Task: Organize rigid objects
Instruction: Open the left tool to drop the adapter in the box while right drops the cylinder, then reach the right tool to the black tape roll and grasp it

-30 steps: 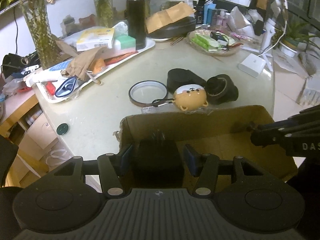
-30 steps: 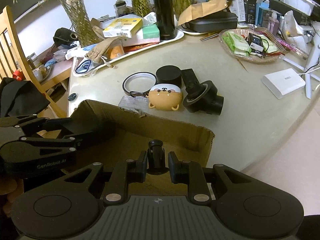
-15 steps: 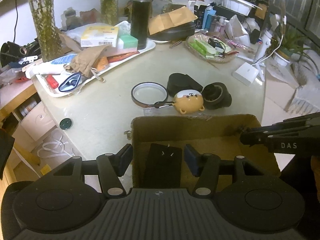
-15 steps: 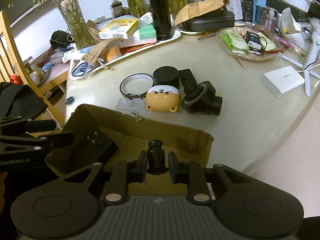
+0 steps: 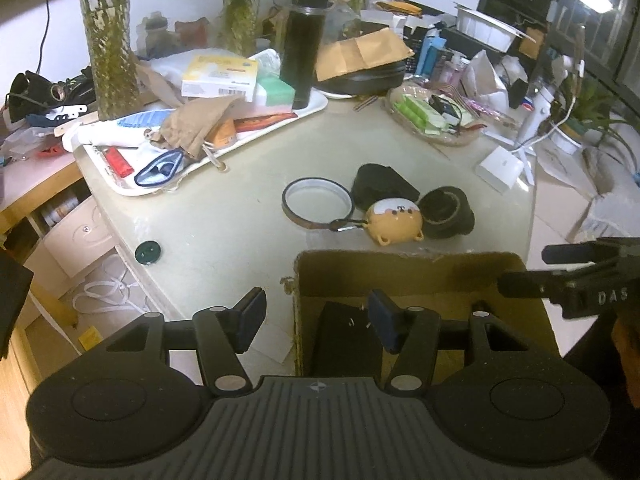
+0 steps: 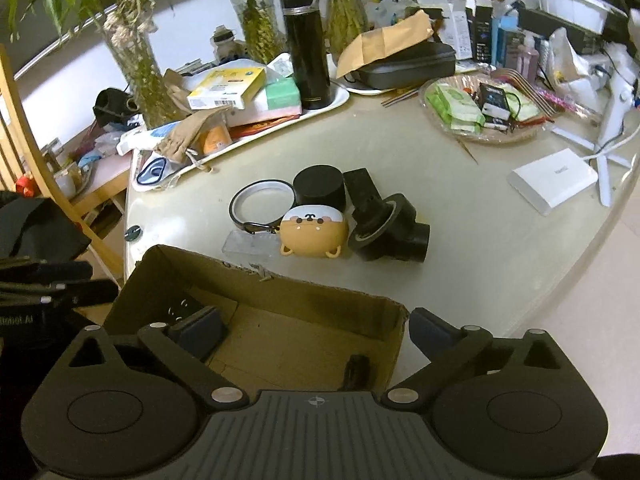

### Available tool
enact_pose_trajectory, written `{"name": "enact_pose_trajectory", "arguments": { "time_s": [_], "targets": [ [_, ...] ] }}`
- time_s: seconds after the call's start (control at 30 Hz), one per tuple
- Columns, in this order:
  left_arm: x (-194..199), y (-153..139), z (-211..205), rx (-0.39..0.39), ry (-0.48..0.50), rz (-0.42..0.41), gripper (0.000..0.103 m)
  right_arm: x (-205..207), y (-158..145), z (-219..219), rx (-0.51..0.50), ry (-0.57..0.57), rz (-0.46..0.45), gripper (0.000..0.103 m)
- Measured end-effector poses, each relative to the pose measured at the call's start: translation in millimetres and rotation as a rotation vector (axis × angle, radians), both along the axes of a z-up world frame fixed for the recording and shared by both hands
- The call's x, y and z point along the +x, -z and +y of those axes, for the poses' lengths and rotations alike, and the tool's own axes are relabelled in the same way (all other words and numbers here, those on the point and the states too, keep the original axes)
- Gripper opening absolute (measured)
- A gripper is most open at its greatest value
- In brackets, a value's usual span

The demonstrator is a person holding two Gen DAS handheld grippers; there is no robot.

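Far left, on the left hand-held gripper [image 5: 316,318]: jaws apart, pinching nothing, poised over the left wall of the cardboard box [image 5: 400,264], one finger outside that wall and one inside. Just below, inside the box at its left end: a flat black block [image 5: 344,340], lying on the bottom, free of both pads.

Further right in the same box, near the right wall: a small dark piece [image 6: 357,370] lying on the bottom. Above it, the right hand-held gripper [image 6: 316,328]: jaws spread wide, having just been opening, with nothing pressed between them.

Beyond the box, on the table [image 5: 224,224], from left to right in a tight cluster: a tape ring [image 5: 312,227] lying flat; a round black lid [image 6: 319,186] just behind; a bear-faced orange case [image 5: 394,224] clipped at its left side; a black cylindrical mount [image 5: 448,216] touching the case on the right.
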State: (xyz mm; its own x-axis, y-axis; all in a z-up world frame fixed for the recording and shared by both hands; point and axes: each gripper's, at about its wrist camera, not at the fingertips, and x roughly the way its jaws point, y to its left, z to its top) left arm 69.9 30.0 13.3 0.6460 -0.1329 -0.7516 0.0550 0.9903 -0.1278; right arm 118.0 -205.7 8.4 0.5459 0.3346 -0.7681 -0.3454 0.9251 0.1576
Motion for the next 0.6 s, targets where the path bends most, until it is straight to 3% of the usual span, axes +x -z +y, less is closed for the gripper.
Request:
{"name": "enact_pose_trajectory", "arguments": {
  "time_s": [0.6],
  "targets": [
    [8, -4, 10, 0.035, 0.012, -0.050, 0.056, 11, -7, -3, -0.100, 0.072, -0.096, 0.103]
  ]
}}
